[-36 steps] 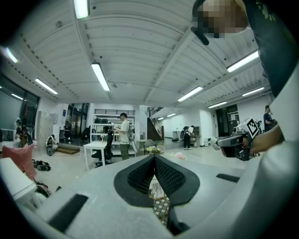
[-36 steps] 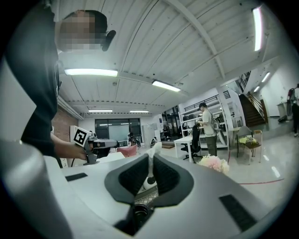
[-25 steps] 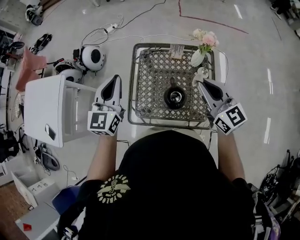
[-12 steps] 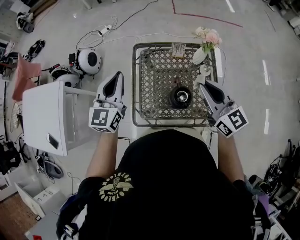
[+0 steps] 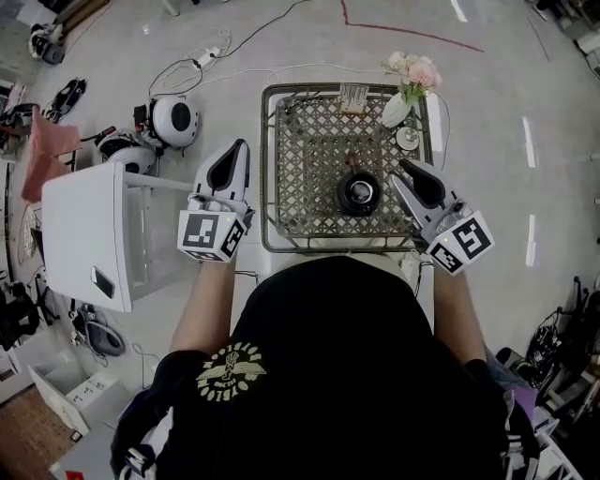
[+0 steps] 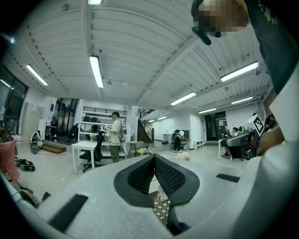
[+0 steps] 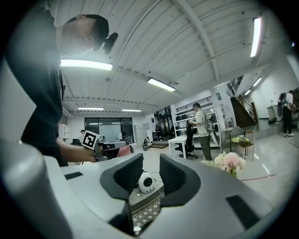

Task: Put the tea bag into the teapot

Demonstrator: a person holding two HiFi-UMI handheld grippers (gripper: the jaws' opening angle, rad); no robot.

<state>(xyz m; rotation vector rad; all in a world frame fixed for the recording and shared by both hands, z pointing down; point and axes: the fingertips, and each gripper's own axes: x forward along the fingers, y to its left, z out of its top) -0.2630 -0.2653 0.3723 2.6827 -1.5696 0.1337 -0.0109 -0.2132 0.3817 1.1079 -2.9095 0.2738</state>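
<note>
While the right gripper point(image 7: 150, 172) is opening its jaws, empty, beside the round black teapot point(image 5: 359, 192), the left gripper point(image 6: 154, 158) sits closed on nothing. I cannot pick out the tea bag; it is likely light, limp and tearable, so pinch its top.

Strip lights point(image 6: 96, 70) are glowing along a ribbed white ceiling point(image 6: 140, 51). A glossy grey floor point(image 5: 525, 84) is reflecting them, with cables point(image 5: 272, 28) trailing across it. A white desk point(image 6: 86, 145) is standing before a staircase point(image 6: 144, 133), and a white side table point(image 5: 89, 230) is sitting left.
</note>
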